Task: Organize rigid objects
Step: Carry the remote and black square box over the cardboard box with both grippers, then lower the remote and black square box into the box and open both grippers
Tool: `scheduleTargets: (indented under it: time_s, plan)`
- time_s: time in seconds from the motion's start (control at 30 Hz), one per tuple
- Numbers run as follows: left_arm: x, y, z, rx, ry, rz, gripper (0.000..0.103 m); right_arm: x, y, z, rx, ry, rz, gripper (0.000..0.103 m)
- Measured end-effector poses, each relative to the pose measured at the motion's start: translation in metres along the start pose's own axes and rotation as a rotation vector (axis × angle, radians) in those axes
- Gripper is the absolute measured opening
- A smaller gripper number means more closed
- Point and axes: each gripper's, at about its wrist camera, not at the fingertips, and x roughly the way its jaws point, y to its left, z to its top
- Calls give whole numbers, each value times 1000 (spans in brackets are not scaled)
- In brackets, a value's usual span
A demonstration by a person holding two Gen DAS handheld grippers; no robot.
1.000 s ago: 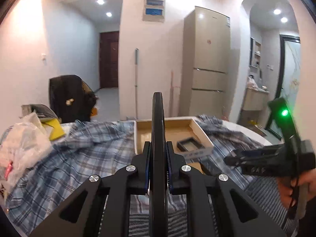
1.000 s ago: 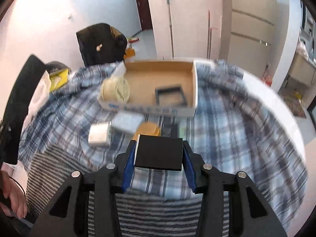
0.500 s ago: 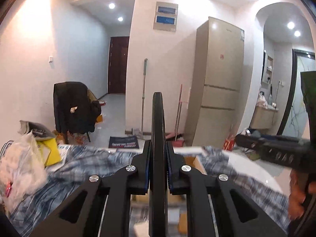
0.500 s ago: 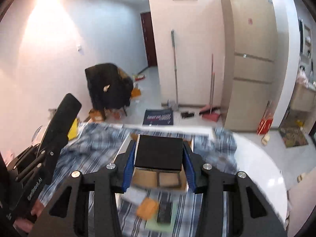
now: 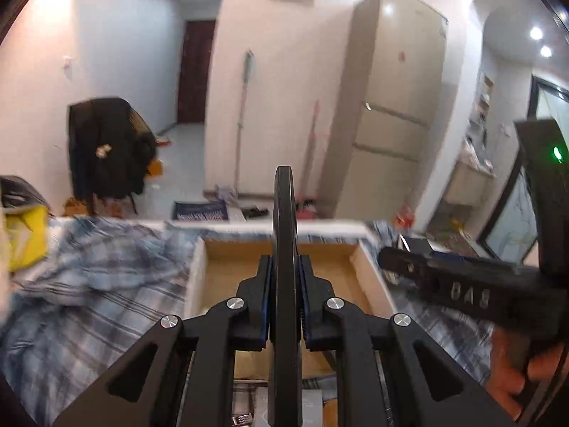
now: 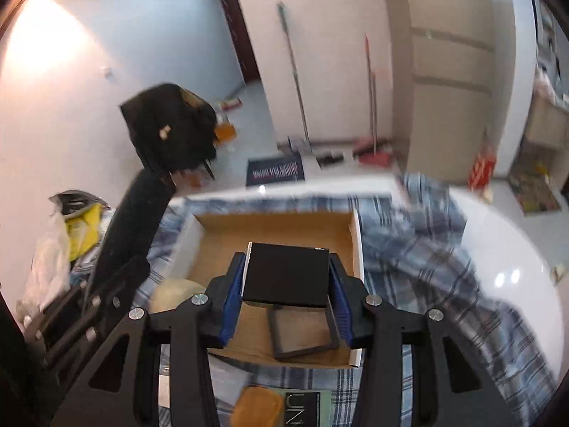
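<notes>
My left gripper [image 5: 283, 323] is shut on a thin black disc [image 5: 283, 249] held edge-on above the open cardboard box [image 5: 227, 277]. My right gripper [image 6: 286, 281] is shut on a flat black square box [image 6: 286, 274] and holds it over the same cardboard box [image 6: 270, 227]. Inside that box lie a black square tray [image 6: 302, 334] and a pale round object [image 6: 174, 293]. The right gripper's body shows in the left wrist view [image 5: 462, 288], and the left gripper's body in the right wrist view [image 6: 121, 242].
A blue plaid cloth [image 6: 419, 267] covers the white round table [image 6: 515, 249]. An orange flat object [image 6: 258, 407] and a dark card [image 6: 302, 407] lie in front of the box. Bags [image 5: 21, 238] sit at the table's left. A fridge [image 5: 398, 106] and a chair with a black coat [image 5: 106, 149] stand beyond.
Both views tipped up to the room half a second ago and have dropped again. Both grippers now hang closer over the cardboard box, still shut on their items.
</notes>
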Motion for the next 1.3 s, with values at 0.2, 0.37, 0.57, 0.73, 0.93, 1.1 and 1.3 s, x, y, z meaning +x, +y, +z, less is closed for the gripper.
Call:
scheduleTargets:
  time_s: [0.2,0.37,0.57,0.73,0.93,1.1,1.3]
  plan:
    - [39,-3,-16,3,100,-15,15,44,-22,-15,38,100,-25,43]
    - [54,-8,-25,9,135,-17,15,63,-31,-22,52,156,-24,43]
    - [69,-10,-33,6,160,10,15,64,-37,-21,69,159,-23,43]
    - [75,-20,-38,57,151,47,15,60,-35,-19,68,153,-25,43]
    - [74,-22,-41,92,128,52,15,63,-37,-20,76,165,-22,43]
    - [70,-17,-38,58,112,18,25,61,-37,-19,71,159,-17,43]
    - [28,-14,-32,62,-141,69,86,55,-38,-18,66,140,-27,43]
